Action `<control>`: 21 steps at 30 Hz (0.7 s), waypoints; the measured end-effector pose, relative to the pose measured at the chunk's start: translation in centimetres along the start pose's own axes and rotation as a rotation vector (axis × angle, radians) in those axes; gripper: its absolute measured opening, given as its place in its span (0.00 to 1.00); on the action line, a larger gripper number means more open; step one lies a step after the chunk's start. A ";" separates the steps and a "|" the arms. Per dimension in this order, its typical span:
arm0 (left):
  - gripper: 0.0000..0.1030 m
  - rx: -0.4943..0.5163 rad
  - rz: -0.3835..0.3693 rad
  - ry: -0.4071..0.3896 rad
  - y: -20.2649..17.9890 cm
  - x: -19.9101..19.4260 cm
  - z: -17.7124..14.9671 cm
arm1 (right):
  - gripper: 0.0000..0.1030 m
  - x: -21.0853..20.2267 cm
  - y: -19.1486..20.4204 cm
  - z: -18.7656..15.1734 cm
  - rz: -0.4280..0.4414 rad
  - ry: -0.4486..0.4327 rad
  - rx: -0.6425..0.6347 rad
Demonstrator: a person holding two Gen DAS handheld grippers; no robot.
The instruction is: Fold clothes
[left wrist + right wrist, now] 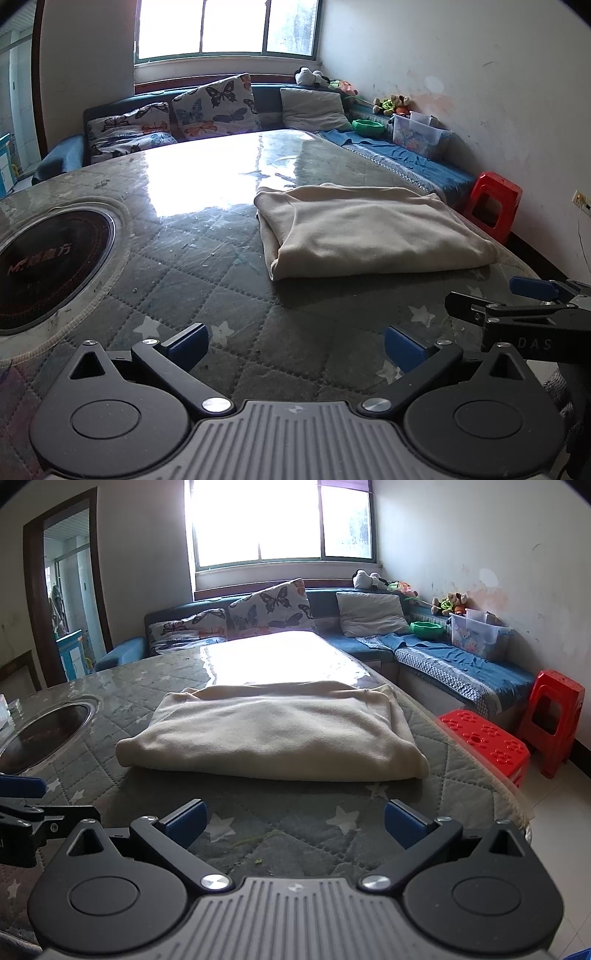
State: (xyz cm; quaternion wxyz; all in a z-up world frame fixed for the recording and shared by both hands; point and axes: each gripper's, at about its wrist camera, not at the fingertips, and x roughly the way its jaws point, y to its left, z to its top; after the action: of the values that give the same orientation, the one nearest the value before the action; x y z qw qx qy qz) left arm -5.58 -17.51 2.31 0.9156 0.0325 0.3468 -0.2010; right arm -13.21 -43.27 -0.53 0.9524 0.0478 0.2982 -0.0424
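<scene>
You've got one folded cloth (273, 731) on one table (295, 834), plus one round cooktop (51, 266) set into it. Two grippers, left (295, 349) and right (293, 823), each with two fingers spread wide. Off to the side I count two red stools (484, 738) (554, 716), three pillows on the sofa (373, 613) (273, 605) (188, 627), one green bowl (426, 629) and one clear bin (476, 635).

Cream garment (273, 727), folded into a flat rectangle on the quilted table (295, 812)

Matt cloth garment (273, 731), glossy tabletop (207, 177)
</scene>
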 end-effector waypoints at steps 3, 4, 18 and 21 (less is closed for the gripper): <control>1.00 0.006 0.001 0.002 -0.1 0.1 0.1 | 1.00 0.2 0.0 0.0 0.000 0.005 0.004; 1.00 0.007 0.001 0.003 0.0 0.2 0.1 | 1.00 0.3 0.0 0.0 0.000 0.007 0.004; 1.00 0.026 0.003 0.014 0.1 1.3 0.9 | 1.00 1.5 0.0 0.4 -0.007 0.028 0.002; 1.00 0.030 0.003 0.016 0.1 1.5 1.1 | 1.00 1.9 -0.1 0.5 -0.006 0.034 0.003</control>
State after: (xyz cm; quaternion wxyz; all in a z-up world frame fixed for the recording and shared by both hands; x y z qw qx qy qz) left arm -3.80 -18.14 2.17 0.9124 0.0482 0.3513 -0.2045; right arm -11.43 -43.51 -1.23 0.9469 0.0493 0.3146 -0.0451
